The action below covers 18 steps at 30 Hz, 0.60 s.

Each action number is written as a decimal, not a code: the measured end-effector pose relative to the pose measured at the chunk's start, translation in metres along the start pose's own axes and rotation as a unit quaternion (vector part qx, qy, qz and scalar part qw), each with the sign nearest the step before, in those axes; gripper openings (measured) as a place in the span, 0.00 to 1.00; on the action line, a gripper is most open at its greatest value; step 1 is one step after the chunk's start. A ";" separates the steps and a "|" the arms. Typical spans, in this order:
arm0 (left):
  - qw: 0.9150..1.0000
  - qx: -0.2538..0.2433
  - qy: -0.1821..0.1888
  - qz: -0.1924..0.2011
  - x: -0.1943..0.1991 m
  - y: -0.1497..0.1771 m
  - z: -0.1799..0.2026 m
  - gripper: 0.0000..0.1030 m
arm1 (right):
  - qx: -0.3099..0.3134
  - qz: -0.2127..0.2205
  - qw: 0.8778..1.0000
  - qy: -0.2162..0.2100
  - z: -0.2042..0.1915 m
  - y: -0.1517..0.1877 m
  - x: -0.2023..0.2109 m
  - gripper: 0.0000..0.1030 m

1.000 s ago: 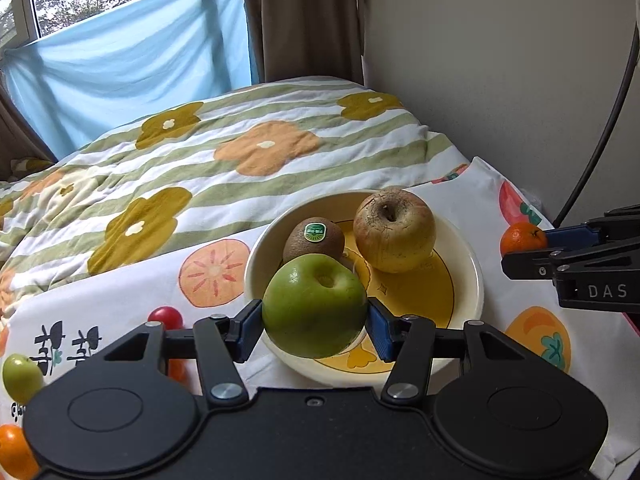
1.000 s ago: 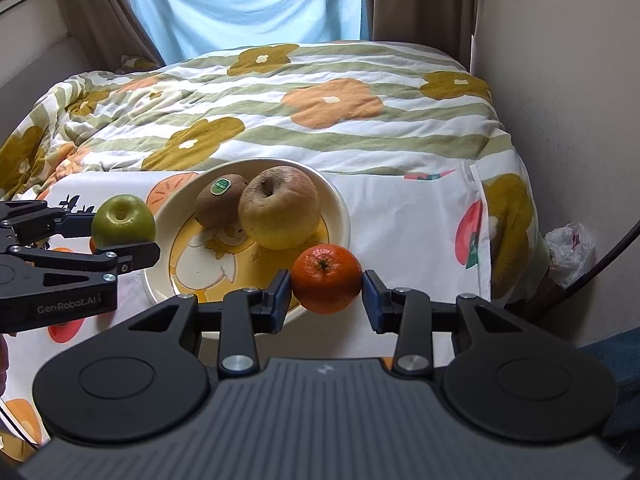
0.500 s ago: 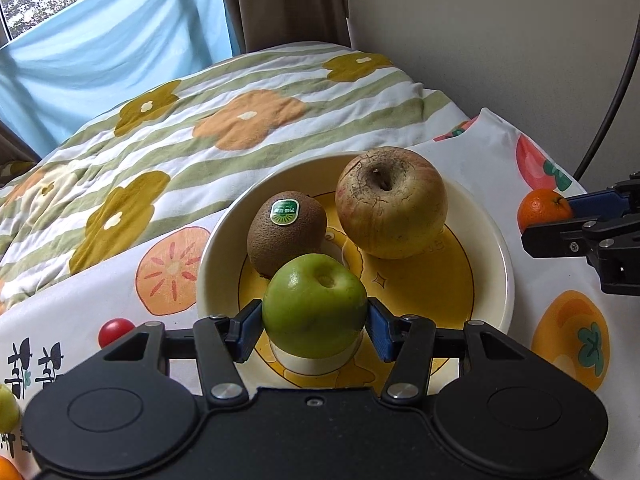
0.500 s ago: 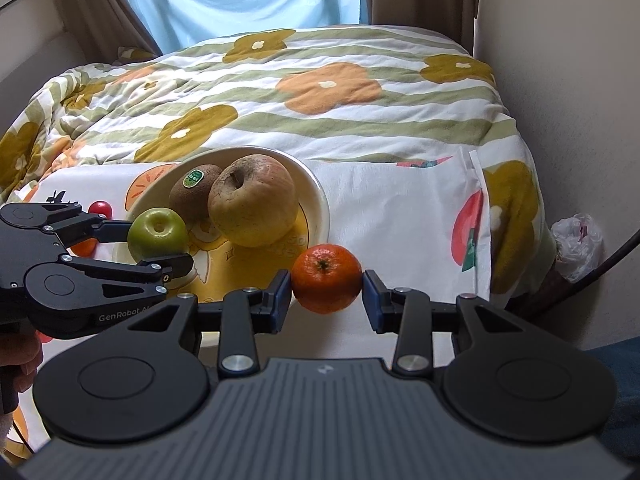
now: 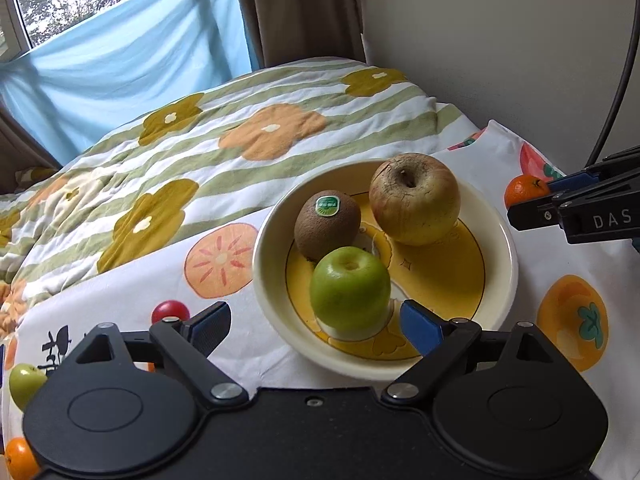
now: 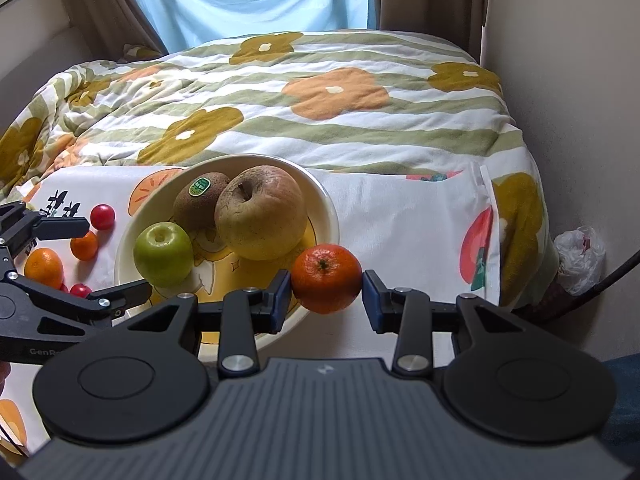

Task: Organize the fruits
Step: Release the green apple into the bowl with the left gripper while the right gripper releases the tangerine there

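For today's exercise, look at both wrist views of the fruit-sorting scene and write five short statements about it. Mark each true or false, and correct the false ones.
1. The green apple sits in the bowl. True.
2. The left gripper clamps the green apple. False: its jaws are opening and the pads stand clear of it.
3. The right gripper holds an orange. True.
4. The kiwi lies on the cloth outside the bowl. False: it is in the bowl, beside the large yellowish apple.
5. The kiwi carries a green sticker. True.
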<state>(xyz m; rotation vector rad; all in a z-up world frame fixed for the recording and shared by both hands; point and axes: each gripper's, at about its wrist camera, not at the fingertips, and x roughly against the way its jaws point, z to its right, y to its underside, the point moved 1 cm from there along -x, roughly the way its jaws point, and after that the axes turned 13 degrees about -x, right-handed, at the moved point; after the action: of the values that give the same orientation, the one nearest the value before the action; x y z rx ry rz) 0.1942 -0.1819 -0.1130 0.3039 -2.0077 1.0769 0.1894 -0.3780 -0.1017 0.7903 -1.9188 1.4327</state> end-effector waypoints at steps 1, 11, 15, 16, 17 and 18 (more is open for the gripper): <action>1.000 0.006 -0.002 -0.001 0.004 0.004 -0.002 0.91 | 0.001 -0.002 1.000 -0.002 -0.002 0.000 -0.001 0.52; 0.998 0.066 -0.011 -0.007 0.028 0.035 -0.014 0.91 | 0.048 -0.031 0.998 -0.033 -0.039 0.016 -0.018 0.52; 0.997 0.076 -0.019 -0.010 0.033 0.044 -0.016 0.91 | 0.063 -0.039 0.996 -0.043 -0.050 0.022 -0.027 0.52; 0.997 0.078 -0.021 -0.011 0.034 0.045 -0.016 0.91 | 0.066 -0.041 0.996 -0.044 -0.052 0.023 -0.028 0.52; 0.997 0.078 -0.022 -0.011 0.035 0.046 -0.016 0.91 | 0.069 -0.041 0.996 -0.045 -0.054 0.024 -0.029 0.52; 0.997 0.078 -0.023 -0.012 0.036 0.047 -0.016 0.91 | 0.072 -0.042 0.995 -0.046 -0.055 0.026 -0.030 0.52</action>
<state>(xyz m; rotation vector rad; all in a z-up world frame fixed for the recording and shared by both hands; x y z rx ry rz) 0.1545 -0.1353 -0.1088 0.4367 -1.9597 1.2251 0.1956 -0.3156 -0.1277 1.0070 -1.8414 1.5201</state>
